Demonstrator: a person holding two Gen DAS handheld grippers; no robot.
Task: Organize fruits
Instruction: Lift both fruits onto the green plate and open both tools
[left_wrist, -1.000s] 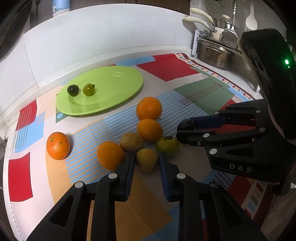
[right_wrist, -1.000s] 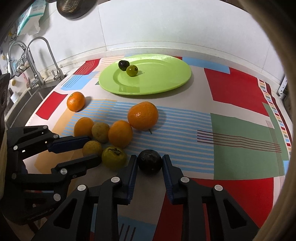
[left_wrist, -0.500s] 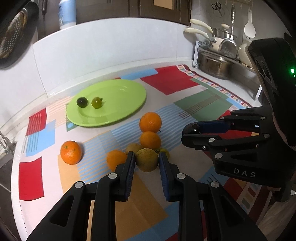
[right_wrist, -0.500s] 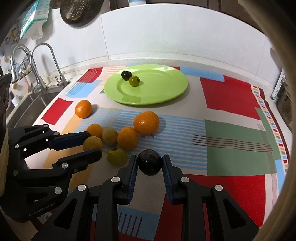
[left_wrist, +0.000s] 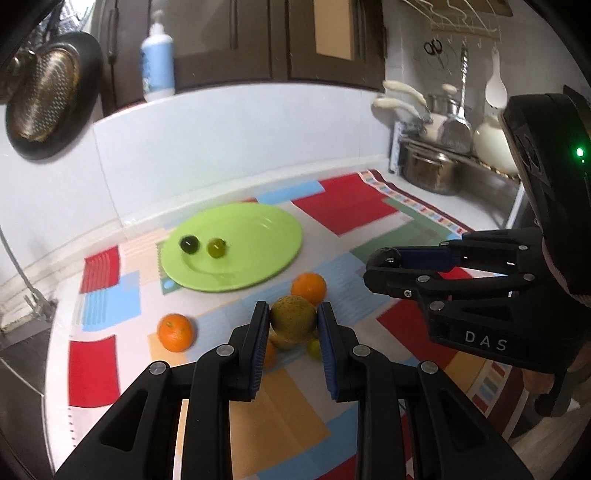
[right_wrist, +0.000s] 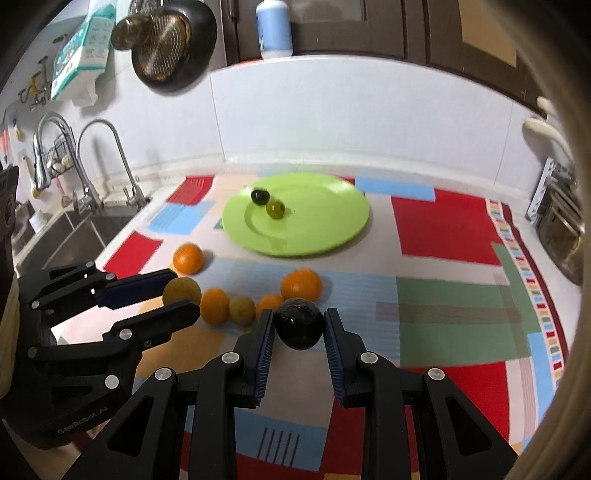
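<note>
Left gripper (left_wrist: 293, 325) clamped on yellowish-brown fruit (left_wrist: 293, 320), lifted above patterned mat (left_wrist: 280, 417). Right gripper (right_wrist: 298, 326) clamped on dark fruit (right_wrist: 299, 324), raised likewise. Loose oranges (right_wrist: 301, 285) and small fruits cluster beneath. Green plate (right_wrist: 332, 221) at 12 o'clock holds dark berry (right_wrist: 259, 196) beside green one (right_wrist: 275, 209). Lone orange (left_wrist: 176, 332) at 9 o'clock.

Black grippers (left_wrist: 291, 325) — blue ribbed pads (left_wrist: 258, 350), silver screws (white "DAS" lettering).

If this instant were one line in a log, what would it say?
left gripper: shut on yellow-brown fruit, lifted | right gripper: shut on dark fruit, lifted | green plate: two small fruits
</note>
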